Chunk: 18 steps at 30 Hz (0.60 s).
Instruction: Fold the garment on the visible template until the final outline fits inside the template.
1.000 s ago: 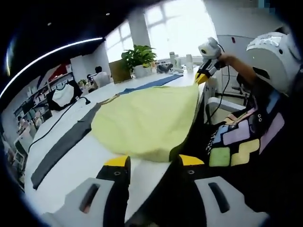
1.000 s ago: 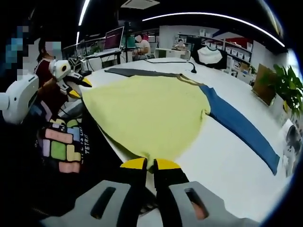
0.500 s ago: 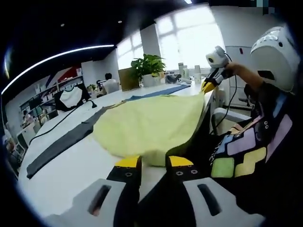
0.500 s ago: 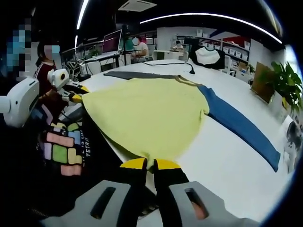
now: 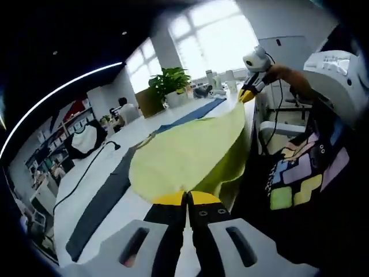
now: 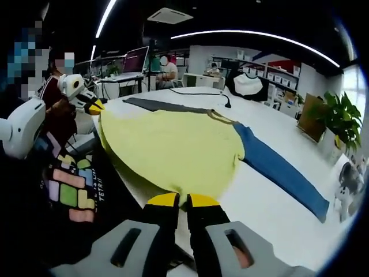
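Observation:
A pale yellow garment [image 5: 184, 153] lies spread on the white table [image 5: 124, 193], its near edge hanging over the table's side. My left gripper [image 5: 185, 199] is shut on one corner of that edge. In the right gripper view, my right gripper [image 6: 183, 200] is shut on the garment [image 6: 167, 144] at the other corner. Each view also shows the opposite tool at the far corner: the right gripper [image 5: 249, 94] and the left gripper [image 6: 94, 106]. A blue strip [image 6: 282, 173] and a dark grey strip [image 6: 161, 105] lie along the garment's far side.
The person holding the tools stands against the table's edge in a dark shirt with coloured blocks [image 6: 72, 187]. A black cable [image 6: 199, 92] runs across the table [image 6: 259, 202]. A potted plant [image 5: 168, 81] stands at the far end. People sit at desks [image 6: 167, 63] behind.
My left gripper's jaws, open a second ago, have closed on the garment's near edge. The held edge now stands a little higher off the table. The right gripper stays shut.

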Each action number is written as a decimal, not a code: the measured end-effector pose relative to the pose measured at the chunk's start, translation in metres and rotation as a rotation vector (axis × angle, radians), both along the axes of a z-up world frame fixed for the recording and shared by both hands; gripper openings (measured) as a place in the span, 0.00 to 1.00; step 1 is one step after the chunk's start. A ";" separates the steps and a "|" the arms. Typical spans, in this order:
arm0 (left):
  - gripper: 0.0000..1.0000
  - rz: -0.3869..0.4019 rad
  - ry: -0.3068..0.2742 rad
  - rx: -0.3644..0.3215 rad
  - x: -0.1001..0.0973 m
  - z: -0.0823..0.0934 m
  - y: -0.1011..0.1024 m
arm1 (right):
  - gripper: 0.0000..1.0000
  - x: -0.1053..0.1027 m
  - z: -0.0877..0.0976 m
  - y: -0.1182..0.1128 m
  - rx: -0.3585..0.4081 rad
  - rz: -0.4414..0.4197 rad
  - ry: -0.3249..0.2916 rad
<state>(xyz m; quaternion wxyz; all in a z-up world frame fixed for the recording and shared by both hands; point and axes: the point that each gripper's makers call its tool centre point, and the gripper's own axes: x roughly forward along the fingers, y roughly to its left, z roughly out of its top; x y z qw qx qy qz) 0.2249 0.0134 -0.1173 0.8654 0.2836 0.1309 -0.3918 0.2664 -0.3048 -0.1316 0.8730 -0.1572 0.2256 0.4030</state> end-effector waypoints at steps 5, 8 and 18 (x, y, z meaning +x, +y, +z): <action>0.01 -0.101 0.050 0.169 -0.001 0.005 0.005 | 0.03 0.001 0.004 0.002 0.018 0.010 -0.011; 0.01 -0.168 0.049 0.288 0.000 0.004 0.006 | 0.03 -0.001 0.007 0.003 0.023 0.017 -0.011; 0.01 -0.335 0.166 0.497 -0.026 -0.028 -0.001 | 0.03 -0.016 -0.010 0.006 -0.058 0.067 0.008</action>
